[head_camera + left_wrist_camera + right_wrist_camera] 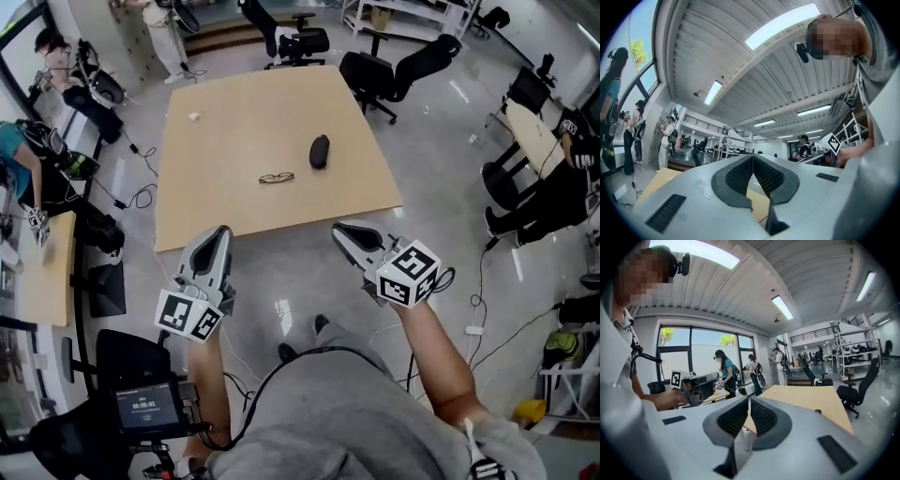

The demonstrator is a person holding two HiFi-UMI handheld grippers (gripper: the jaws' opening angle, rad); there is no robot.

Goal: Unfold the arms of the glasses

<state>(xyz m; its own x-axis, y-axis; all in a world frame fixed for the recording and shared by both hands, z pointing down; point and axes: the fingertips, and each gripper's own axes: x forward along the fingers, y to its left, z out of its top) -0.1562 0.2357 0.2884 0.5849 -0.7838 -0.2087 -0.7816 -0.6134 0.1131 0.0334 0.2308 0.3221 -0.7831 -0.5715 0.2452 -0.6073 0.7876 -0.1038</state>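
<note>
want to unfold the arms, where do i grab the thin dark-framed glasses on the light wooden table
The thin dark-framed glasses lie flat on the light wooden table, long side across it. Probably pinch the frame's left end with the left gripper, coming from the near edge; the right gripper then works the arms. Hinges too small to see.

My head camera looks steeply down from above my chest, taking in my left tool (222,232), my right tool (339,229) and the whole table (244,112) ahead, well apart from both. The camera on the left tool sits close behind its jaws and faces along them, tilted upward, so the ceiling (740,70) fills most of its frame and a strip of table shows low at left. The right tool's camera rides likewise but faces more level. All three views share the table, and each tool camera catches the other tool off to one side.
</note>
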